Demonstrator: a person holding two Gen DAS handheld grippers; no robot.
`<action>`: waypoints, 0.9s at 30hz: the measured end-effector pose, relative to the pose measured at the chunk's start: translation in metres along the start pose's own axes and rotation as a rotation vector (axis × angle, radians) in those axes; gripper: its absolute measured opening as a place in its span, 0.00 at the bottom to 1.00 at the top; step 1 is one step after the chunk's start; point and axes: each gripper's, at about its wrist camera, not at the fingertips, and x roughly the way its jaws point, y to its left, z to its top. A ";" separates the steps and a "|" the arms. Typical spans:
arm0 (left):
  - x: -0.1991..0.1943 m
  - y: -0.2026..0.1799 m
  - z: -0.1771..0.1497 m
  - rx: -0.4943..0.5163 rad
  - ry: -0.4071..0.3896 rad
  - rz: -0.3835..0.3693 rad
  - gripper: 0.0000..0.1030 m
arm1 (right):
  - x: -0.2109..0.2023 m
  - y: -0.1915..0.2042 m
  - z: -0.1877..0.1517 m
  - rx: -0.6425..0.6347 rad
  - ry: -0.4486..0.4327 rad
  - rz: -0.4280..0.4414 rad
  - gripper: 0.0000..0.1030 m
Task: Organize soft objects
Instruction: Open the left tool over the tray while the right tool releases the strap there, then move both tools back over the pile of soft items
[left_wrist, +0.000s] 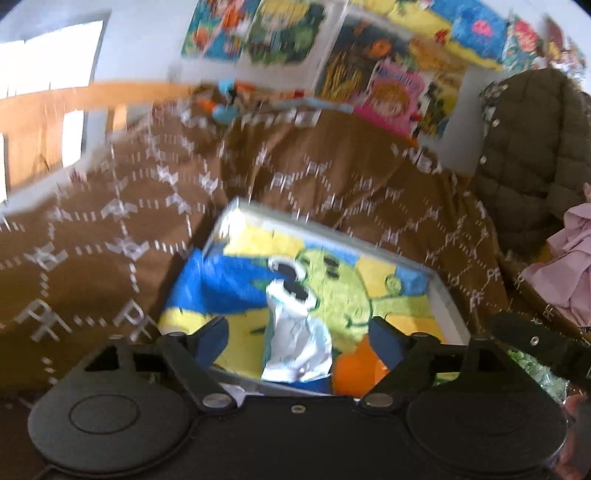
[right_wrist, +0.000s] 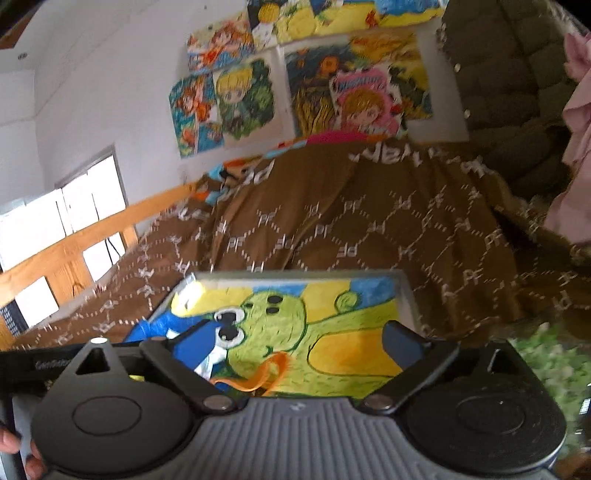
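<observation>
Tufted rug (left_wrist: 332, 291) (yellow, blue, green cartoon figure): lies flat inside a shallow grey tray (left_wrist: 448, 306), which sits on the brown patterned blanket (left_wrist: 110, 229) covering the bed. Both wrist views look down onto it from the near edge.

Left gripper (left_wrist: 303, 332): jaws wide, nothing between the pads. Directly ahead of it, between the two fingers in the view, a small white-and-pale-blue soft piece (left_wrist: 295, 339) lies on the rug, its long axis running away from the camera. An orange soft piece (left_wrist: 354, 365) lies just beside it, toward the right finger.

Right gripper (right_wrist: 299, 347): jaws wide, pads bare. The orange piece shows here as a thin curled strip (right_wrist: 258, 376) low in the gap, nearer the left finger; motion blur makes it hard to say whether this is yarn or cloth.

Key relation: the white piece lies dead ahead of the left gripper and aligned with its pointing line, so the left is judged the nearer hand for it. Its fingers would straddle the piece across its narrow width.

Off to the right: a pink garment (left_wrist: 565, 258) and a dark quilted jacket (left_wrist: 528, 155), well apart from the tray.
</observation>
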 end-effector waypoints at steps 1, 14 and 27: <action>-0.008 -0.002 0.000 0.007 -0.021 -0.002 0.87 | -0.007 0.000 0.002 -0.003 -0.015 -0.006 0.99; -0.102 -0.022 -0.001 0.039 -0.197 -0.021 0.99 | -0.096 0.019 0.006 -0.063 -0.152 -0.042 1.00; -0.172 -0.034 -0.046 0.039 -0.201 -0.063 0.99 | -0.170 0.043 -0.030 -0.119 -0.141 -0.064 1.00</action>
